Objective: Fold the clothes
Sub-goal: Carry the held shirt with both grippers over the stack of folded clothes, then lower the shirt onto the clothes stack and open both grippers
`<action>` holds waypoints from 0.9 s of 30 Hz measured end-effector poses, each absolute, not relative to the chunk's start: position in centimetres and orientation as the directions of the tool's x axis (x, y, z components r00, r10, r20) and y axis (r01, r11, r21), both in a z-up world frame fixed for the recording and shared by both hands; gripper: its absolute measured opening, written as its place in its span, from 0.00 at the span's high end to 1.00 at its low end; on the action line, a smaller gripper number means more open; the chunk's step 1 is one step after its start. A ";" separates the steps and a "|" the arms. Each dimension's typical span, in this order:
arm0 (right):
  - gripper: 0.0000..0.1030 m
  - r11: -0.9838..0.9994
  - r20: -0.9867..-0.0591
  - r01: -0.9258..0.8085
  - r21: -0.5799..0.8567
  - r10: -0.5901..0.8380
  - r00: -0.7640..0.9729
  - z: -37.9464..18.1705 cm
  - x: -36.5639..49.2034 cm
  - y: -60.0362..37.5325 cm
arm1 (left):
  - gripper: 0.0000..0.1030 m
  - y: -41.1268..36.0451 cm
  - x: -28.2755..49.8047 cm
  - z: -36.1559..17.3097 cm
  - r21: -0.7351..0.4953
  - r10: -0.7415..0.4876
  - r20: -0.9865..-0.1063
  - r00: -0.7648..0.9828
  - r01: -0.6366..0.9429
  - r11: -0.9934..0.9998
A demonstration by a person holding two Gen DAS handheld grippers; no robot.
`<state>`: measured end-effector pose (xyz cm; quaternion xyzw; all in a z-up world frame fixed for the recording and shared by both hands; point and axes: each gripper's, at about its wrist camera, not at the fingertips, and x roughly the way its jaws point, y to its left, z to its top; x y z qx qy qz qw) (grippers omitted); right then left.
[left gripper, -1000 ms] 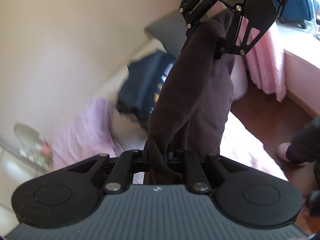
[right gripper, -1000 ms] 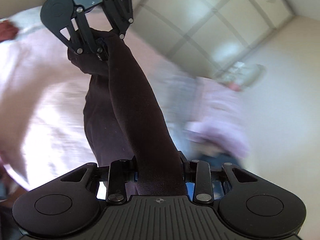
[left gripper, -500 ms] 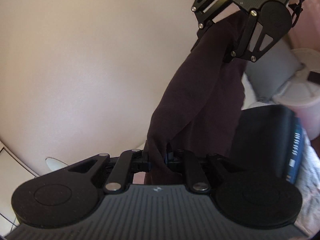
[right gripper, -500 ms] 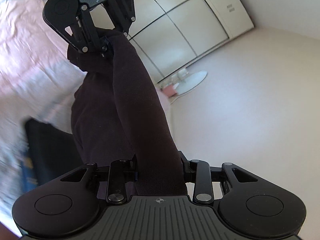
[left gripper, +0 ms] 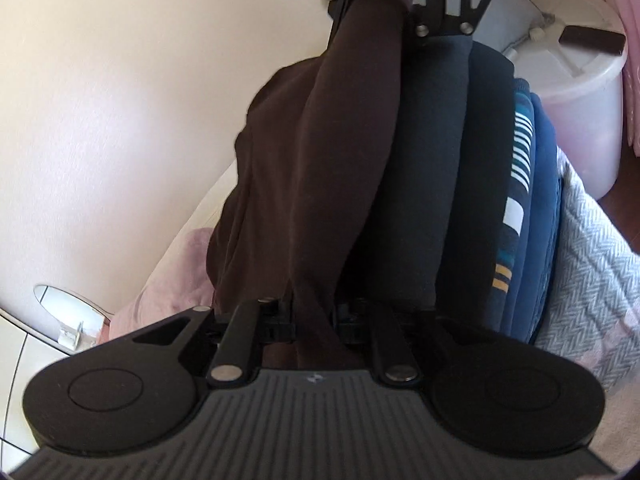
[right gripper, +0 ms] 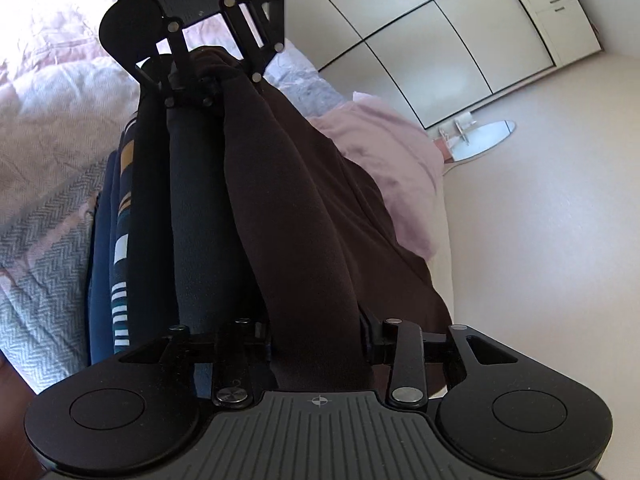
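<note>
Fabric fills both sets of my jaws: the left gripper (left gripper: 314,312) is clamped on one end of the dark brown garment (left gripper: 320,152), and the right gripper (right gripper: 316,334) has the other end between its jaws, which are opening at this moment.

Change since a second ago: the garment hung in open air between my two grippers, with the bed well below. It now lies along the top of the stack of folded clothes (left gripper: 472,184), directly ahead of both jaws. My judgement: the folded piece has been carried to the pile and is being set down; the left grip remains to be released.

Count, outward from the jaws:
- One brown garment, spanning gripper to gripper.
- Under it, two dark layers, one striped navy item (left gripper: 520,168) and at least one plain blue layer; the exact number cannot be told from the edges.
- One grey herringbone blanket (left gripper: 592,248) on the bed, beyond the stack.
- One pink pillow (right gripper: 384,168).
- One white lidded bucket (left gripper: 576,80).
- One wardrobe (right gripper: 440,36), several panels.
</note>
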<state>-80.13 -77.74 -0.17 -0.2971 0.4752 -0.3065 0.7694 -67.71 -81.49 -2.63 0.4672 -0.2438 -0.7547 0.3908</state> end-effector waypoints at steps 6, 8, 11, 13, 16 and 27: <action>0.55 0.621 -0.570 0.217 -0.753 -0.781 0.255 0.7 -82.4 -76.2 | 0.88 -83.9 -67.0 -2.7 0.738 -0.821 -0.517 -0.242 0.360 -0.571; 0.72 0.644 -0.597 0.277 -0.713 -0.765 0.241 1.2 -84.3 -76.5 | 0.89 -84.4 -67.4 -2.6 0.750 -0.825 -0.509 -0.245 0.344 -0.565; 0.89 0.649 -0.605 0.304 -0.697 -0.760 0.237 2.0 -85.8 -76.3 | 0.89 -84.3 -67.4 -1.6 0.788 -0.851 -0.468 -0.237 0.324 -0.524; 0.90 0.643 -0.589 0.321 -0.695 -0.766 0.260 3.2 -86.3 -74.3 | 0.91 -83.4 -67.1 -0.9 0.790 -0.858 -0.457 -0.234 0.336 -0.513; 0.90 0.658 -0.593 0.337 -0.673 -0.753 0.284 3.4 -86.3 -72.6 | 0.91 -83.5 -66.6 -2.8 0.756 -0.835 -0.505 -0.217 0.354 -0.550; 0.88 0.634 -0.586 0.331 -0.699 -0.773 0.242 1.1 -85.8 -71.7 | 0.90 -84.6 -69.4 -3.4 0.781 -0.863 -0.475 -0.174 0.369 -0.504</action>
